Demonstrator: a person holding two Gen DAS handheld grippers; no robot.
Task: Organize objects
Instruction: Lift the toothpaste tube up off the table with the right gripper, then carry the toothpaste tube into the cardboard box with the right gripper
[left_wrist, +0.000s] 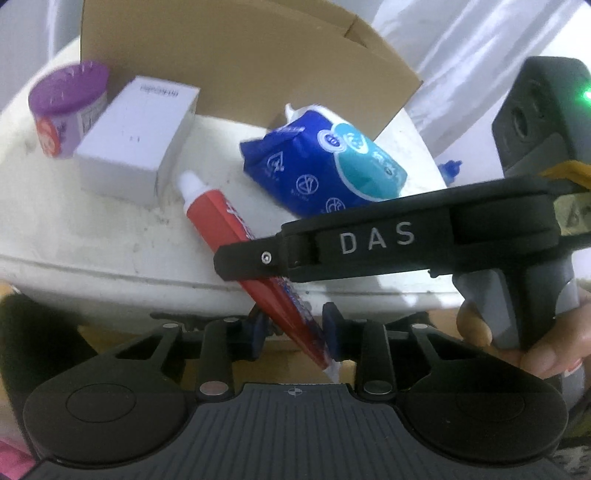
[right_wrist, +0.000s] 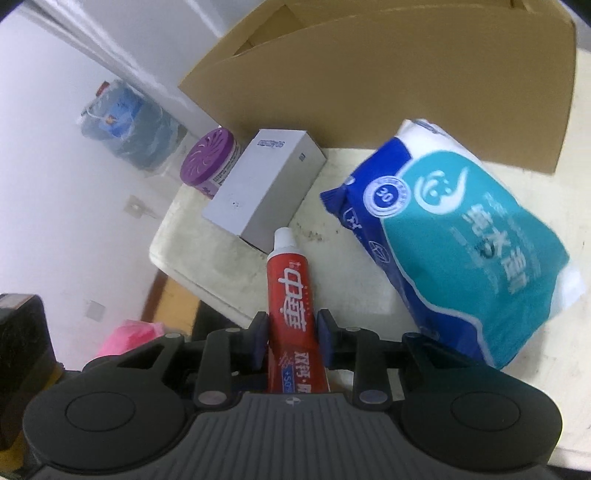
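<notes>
Step in hand: transfer of the toothpaste tube (right_wrist: 291, 295) between the two grippers, ahead of stowing it. This is a judgement from the layout; the task names no target, but the open cardboard box (right_wrist: 406, 81) at the top of both views is the likely one.

Left gripper (left_wrist: 295, 332): the tube's crimped tail end sits between its blue pads (left_wrist: 330, 325), low centre of the left wrist view. The jaws stand at their narrowest, pinching the tube.

Right gripper (right_wrist: 291, 332): the tube body runs up between its pads (right_wrist: 325, 328), low centre of the right wrist view, with the white cap pointing to frame centre. The pads lie against both sides of the tube, so this gripper also pinches it. In the left wrist view the same gripper crosses from the right edge, its fingertip over the tube's middle.

Location of the task's thing: the tube slants from the table (left_wrist: 55, 229) edge upward, its cap just beside the white carton (left_wrist: 136, 136). Whether the cap end rests on the table cannot be told.

Other items: purple-lidded jar (left_wrist: 66, 107) at upper left, touching or just beside the carton; blue tissue pack (left_wrist: 325, 166) right of centre, in front of the box.

Next move, as judged: one gripper must release before the other carries the tube. Confirm a firm hold first; the tube is soft and may slip or fold at the tail
</notes>
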